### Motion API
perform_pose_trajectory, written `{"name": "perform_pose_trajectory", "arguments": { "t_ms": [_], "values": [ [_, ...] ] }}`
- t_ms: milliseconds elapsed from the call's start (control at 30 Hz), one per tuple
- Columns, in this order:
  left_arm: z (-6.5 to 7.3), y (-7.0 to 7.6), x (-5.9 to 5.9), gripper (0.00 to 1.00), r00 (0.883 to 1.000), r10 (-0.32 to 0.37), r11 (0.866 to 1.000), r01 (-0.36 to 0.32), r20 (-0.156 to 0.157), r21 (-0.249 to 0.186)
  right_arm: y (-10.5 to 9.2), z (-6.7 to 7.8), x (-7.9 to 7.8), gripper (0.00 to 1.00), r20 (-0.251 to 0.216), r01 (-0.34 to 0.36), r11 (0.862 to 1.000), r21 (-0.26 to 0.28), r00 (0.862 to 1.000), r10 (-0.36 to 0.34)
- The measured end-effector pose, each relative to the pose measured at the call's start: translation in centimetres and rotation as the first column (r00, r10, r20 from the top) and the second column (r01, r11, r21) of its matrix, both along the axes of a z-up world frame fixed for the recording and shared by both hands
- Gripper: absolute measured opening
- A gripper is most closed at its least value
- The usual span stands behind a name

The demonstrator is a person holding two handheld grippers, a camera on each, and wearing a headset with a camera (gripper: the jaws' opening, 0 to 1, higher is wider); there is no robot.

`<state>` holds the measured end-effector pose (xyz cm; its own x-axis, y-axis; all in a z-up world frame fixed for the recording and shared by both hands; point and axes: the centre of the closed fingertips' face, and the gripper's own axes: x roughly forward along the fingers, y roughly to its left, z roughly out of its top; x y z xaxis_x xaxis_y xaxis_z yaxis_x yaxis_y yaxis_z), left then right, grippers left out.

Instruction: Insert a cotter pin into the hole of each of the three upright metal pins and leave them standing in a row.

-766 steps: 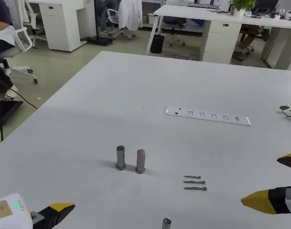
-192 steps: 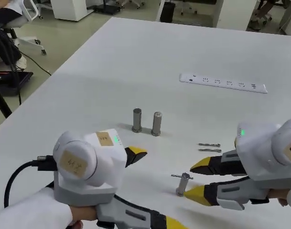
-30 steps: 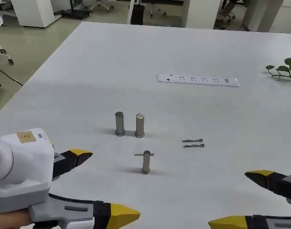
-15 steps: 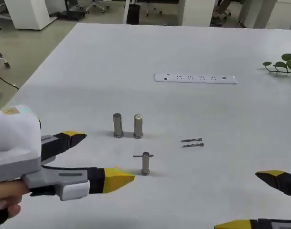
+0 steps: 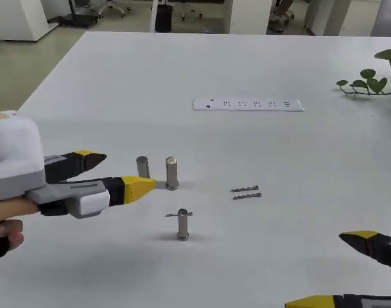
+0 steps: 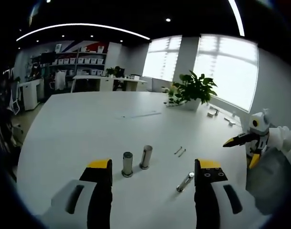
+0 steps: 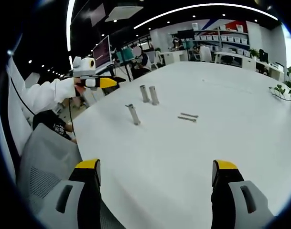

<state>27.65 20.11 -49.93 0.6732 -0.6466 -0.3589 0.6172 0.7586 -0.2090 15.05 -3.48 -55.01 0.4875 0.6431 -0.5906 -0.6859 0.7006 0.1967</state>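
Since half a second ago the left claw [image 5: 121, 171] has swung up beside the two bare pins [image 5: 171, 173], its lower tip hiding one's foot in the head view; the left gripper view sets both clear ahead of spread, empty jaws. Nearer stands the third pin [image 5: 182, 226], a cotter pin [image 5: 179, 213] through it; two loose cotter pins [image 5: 246, 192] lie on the bench [image 5: 278, 147], and the right claw [image 5: 330, 269] gapes empty.

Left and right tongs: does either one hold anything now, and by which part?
Nothing is held. The yellow-tipped left tongs and the yellow-tipped right tongs are both open and empty.
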Motion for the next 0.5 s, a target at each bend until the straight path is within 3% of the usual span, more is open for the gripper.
{"name": "perform_pose_trajectory", "arguments": {
  "t_ms": [67,200,400,500],
  "values": [
    [-0.4,0.2,0.8,0.62,1.0,0.012,1.0,-0.012,-0.004,0.017,-0.1,-0.1,0.0,0.95,0.001,0.004,1.0,-0.003,1.0,-0.004],
    [-1.9,1.0,2.2,0.44,0.998,0.049,0.997,-0.047,-0.028,0.065,-0.4,-0.1,0.2,0.94,0.001,0.013,1.0,-0.003,1.0,-0.013],
    [-3.5,0.8,3.8,0.38,0.999,0.04,0.994,-0.037,-0.033,0.106,-0.7,-0.2,0.2,0.94,-0.008,0.017,1.0,-0.016,1.0,-0.017],
    [-3.9,0.6,4.6,0.37,0.999,0.042,0.994,-0.038,-0.034,0.105,-0.5,-0.1,0.2,0.94,-0.012,0.013,1.0,-0.02,1.0,-0.013]
  ]
}}
